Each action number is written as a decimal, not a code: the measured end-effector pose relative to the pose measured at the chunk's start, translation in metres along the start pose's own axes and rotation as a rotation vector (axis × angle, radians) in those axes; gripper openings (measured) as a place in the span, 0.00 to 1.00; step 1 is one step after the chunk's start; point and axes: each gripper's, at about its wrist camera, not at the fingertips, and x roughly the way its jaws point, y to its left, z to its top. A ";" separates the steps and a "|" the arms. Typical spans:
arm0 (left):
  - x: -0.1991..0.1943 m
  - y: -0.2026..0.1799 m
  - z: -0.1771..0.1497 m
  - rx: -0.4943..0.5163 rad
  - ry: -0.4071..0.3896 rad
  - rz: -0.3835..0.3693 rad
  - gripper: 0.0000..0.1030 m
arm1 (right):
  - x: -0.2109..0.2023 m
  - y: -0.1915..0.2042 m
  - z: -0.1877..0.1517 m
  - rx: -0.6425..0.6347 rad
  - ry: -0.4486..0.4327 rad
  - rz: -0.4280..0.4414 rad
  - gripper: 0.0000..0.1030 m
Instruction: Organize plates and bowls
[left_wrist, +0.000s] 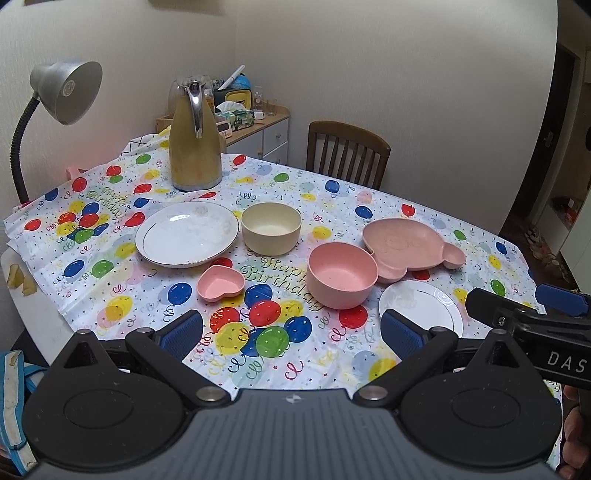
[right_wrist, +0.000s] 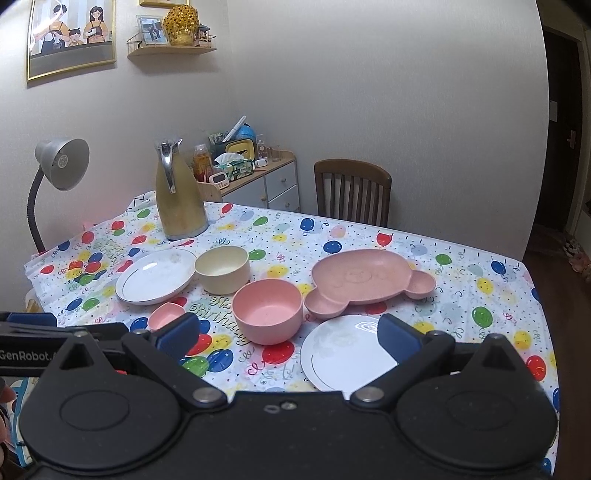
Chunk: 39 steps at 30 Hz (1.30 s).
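Crockery lies spread over the counter (left_wrist: 122, 291), all of it untouched, and both claws hang above the near edge with their jaws wide apart and nothing between them. The left claw (left_wrist: 291, 328) faces the middle of the spread; the right claw (right_wrist: 288, 334) hovers over the small white plate (right_wrist: 343, 354), which is the piece nearest the person.

The large white plate (left_wrist: 186, 232) sits to the far left with the cream bowl (left_wrist: 271, 229) just beside it. The pink bowl (left_wrist: 341, 275) stands in the middle, touching or almost touching the pink bear-shaped plate (left_wrist: 406, 247) behind it. The pink heart dish (left_wrist: 220, 282) lies alone toward the left.

I judge the two white plates, with their thin dark rim lines, to be glazed ceramic: heavier, slick and breakable, best pinched at the raised rim and set down gently. The pink and cream pieces look like matte speckled plastic or fibre ware, light and stiff, with walls thin enough to clamp at the lip. The bowls would probably nest, and the small white plate could stack on the large one.

"Happy Birthday" runs in script across the balloon-printed tablecloth (left_wrist: 284, 273). "DAS" shows on the right claw's body in the left view, and "GenRobot." on the left claw's body in the right view.
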 end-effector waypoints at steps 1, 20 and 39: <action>0.000 -0.001 -0.001 0.000 0.000 0.000 1.00 | 0.000 0.000 0.000 0.000 0.001 0.000 1.00; 0.000 0.000 0.003 0.001 -0.005 0.002 1.00 | 0.002 0.003 0.001 0.001 -0.006 0.000 1.00; 0.004 0.002 0.002 -0.003 -0.005 -0.001 1.00 | 0.005 0.006 0.001 -0.010 -0.011 -0.004 1.00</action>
